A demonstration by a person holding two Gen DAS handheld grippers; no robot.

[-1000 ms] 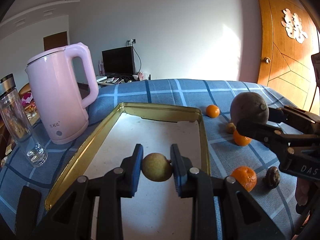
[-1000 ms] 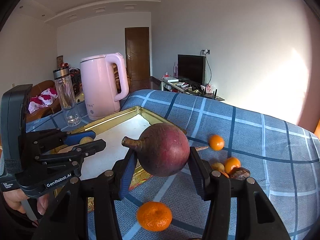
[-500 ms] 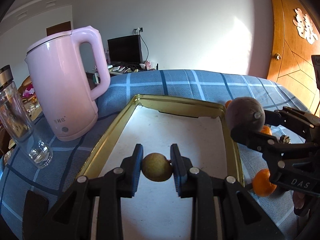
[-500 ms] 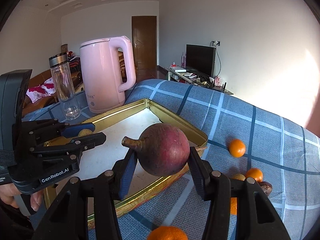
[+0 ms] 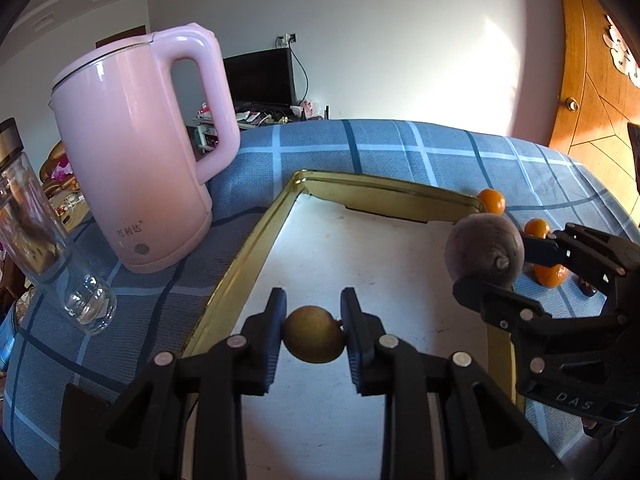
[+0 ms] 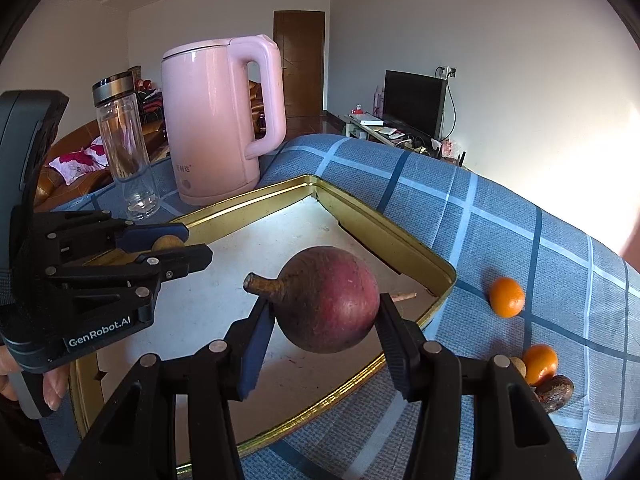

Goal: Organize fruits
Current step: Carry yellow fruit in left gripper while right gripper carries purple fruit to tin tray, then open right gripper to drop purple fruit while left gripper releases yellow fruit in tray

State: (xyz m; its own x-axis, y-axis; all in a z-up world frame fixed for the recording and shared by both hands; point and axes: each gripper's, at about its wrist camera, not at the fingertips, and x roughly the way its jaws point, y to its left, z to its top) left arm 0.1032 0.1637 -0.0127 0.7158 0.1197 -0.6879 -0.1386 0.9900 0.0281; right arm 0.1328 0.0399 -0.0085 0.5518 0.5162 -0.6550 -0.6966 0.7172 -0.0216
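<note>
Closest to us, the left gripper [image 5: 314, 334] is squeezed tight on a small round green-brown fruit [image 5: 314, 340], one pad on each side of its middle. It hangs over the near part of the gold tray [image 5: 240, 256]. This little fruit looks light and hard, so I think it will not squash, but it is round and smooth and could roll when it is let go. Setting it low on the flat tray floor seems best. Next to it, the right gripper [image 6: 326, 320] is partly open, with its pads pressed on a big dark red fruit [image 6: 328, 304] that has a stubby stem [image 6: 262, 286] poking out to the side. It is held above the tray's right part. It looks heavier, with tough skin, and the pads hold it at its widest part, which seems the safest place. Farther off on the blue checked cloth [image 6: 500, 240] lie small oranges [image 6: 507, 297], not yet in the tray. A pink kettle [image 5: 140, 152] and a glass bottle [image 5: 36, 236] stand beyond the tray.
</note>
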